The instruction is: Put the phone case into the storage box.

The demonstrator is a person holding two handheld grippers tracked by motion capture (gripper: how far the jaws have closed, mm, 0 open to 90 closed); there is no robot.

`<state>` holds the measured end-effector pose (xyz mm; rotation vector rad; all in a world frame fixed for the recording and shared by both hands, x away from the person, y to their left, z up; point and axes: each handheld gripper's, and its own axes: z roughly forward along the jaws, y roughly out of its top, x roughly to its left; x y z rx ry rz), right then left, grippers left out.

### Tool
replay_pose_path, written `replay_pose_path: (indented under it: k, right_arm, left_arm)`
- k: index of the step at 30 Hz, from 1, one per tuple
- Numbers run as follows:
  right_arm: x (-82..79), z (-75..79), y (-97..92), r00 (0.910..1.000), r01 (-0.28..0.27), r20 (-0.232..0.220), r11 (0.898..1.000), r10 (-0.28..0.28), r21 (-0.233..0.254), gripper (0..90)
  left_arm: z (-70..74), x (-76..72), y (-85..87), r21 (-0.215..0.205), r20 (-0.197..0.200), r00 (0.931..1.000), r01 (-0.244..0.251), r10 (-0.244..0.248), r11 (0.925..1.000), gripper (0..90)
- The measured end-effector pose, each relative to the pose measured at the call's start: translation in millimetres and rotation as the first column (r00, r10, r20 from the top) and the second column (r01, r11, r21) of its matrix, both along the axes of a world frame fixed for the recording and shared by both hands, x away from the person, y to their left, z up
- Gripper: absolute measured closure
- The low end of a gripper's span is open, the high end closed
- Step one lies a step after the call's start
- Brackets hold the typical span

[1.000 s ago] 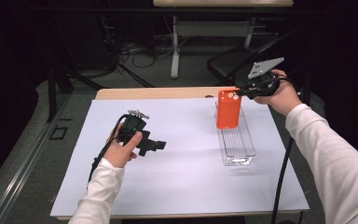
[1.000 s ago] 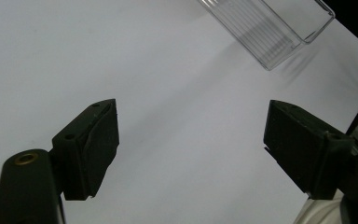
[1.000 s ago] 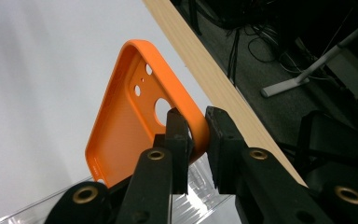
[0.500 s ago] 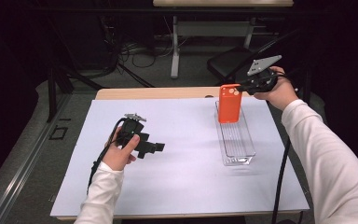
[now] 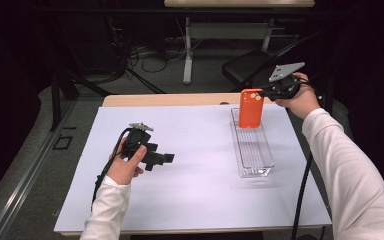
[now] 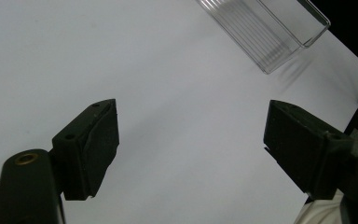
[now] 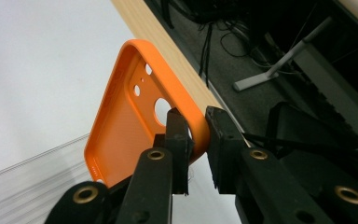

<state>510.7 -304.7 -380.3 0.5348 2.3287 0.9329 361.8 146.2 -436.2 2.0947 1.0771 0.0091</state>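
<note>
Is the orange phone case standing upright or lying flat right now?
Upright: the orange phone case hangs on end over the clear tray's far end, pinched at its top edge by the right claw.

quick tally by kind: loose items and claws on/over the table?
Orange phone case: 1, pinched by the right claw
Clear plastic tray: 1
White sheet covering the table: 1
Claws: 2, the left claw open with nothing between its jaws
Total: 5
</note>
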Motion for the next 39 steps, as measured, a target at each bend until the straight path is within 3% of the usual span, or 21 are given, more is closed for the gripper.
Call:
replay_pose_path:
  k: [5, 19, 30, 39]
  right_arm:
    - [2.9, -5.8, 1.6, 0.9990, 0.004, 0.046, 1.000, -0.002, -0.023, 79.6]
    - [10.3, -21.6, 3.7, 0.9916, -0.011, 0.129, 1.000, 0.013, -0.022, 79.7]
    - [13.1, -37.6, 2.4, 0.9837, -0.014, 0.179, 1.000, 0.015, -0.004, 79.7]
    - [12.8, -46.1, 5.9, 0.9810, -0.007, 0.194, 1.000, 0.009, -0.008, 79.7]
  left_arm:
    - [-0.1, -0.5, 1.8, -0.006, 0.000, 1.0000, -0.005, 0.005, 1.0000, 18.6]
    - [-1.9, 0.0, 6.4, -0.013, -0.005, 0.9998, -0.017, 0.017, 0.9998, 18.6]
    - [-2.5, -0.1, 8.2, -0.014, -0.010, 0.9997, -0.022, 0.021, 0.9997, 18.6]
    - [-1.7, -1.2, 9.4, -0.018, -0.007, 0.9997, -0.024, 0.024, 0.9995, 18.6]
